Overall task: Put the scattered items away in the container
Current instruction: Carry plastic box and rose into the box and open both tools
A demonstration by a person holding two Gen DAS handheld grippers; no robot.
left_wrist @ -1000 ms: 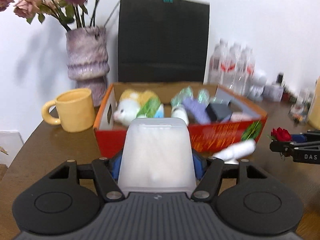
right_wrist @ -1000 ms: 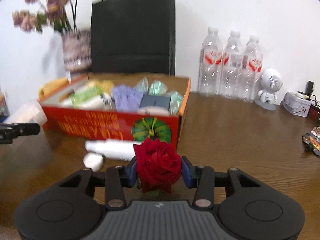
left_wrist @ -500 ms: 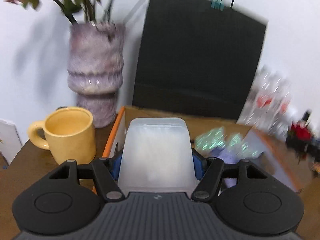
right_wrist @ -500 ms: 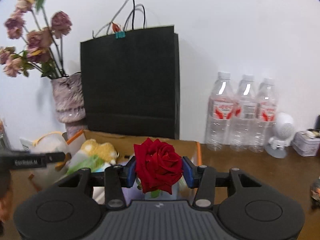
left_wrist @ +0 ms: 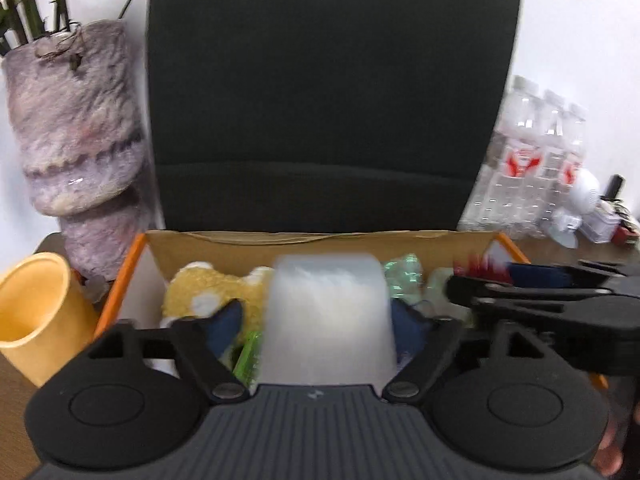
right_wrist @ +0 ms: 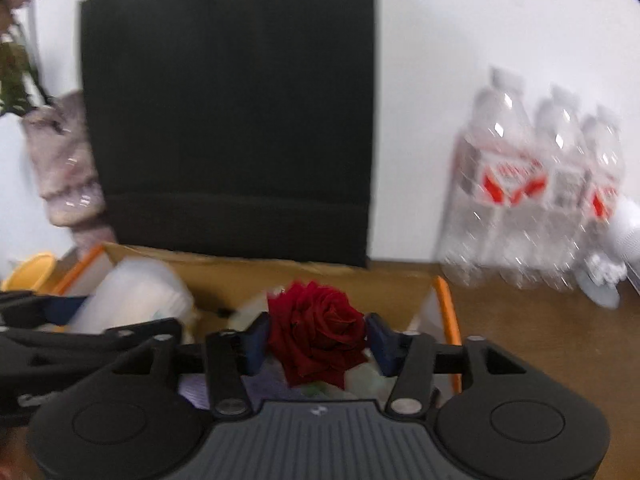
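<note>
The orange-rimmed cardboard box (left_wrist: 320, 236) lies right below both grippers, holding a yellow plush toy (left_wrist: 208, 292) and other items. My left gripper (left_wrist: 320, 316) is over it with its jaws opening. A translucent white tub (left_wrist: 328, 312) sits blurred between them, with a gap to each blue pad. That tub (right_wrist: 136, 300) also shows at the left of the right wrist view. My right gripper (right_wrist: 318, 336) is over the box's right half, jaws opening. A red rose (right_wrist: 316, 336) stays between the pads, which stand just off its sides.
A black paper bag (left_wrist: 328, 100) stands right behind the box. A purple vase (left_wrist: 76, 152) and a yellow mug (left_wrist: 36, 316) stand at its left. Water bottles (right_wrist: 540, 192) and a small white figure (left_wrist: 580, 200) stand on the brown table (right_wrist: 540, 340) at the right.
Both grippers have moved forward from in front of the box to above it. The left jaws have spread off the white tub. The right jaws have widened around the rose.
</note>
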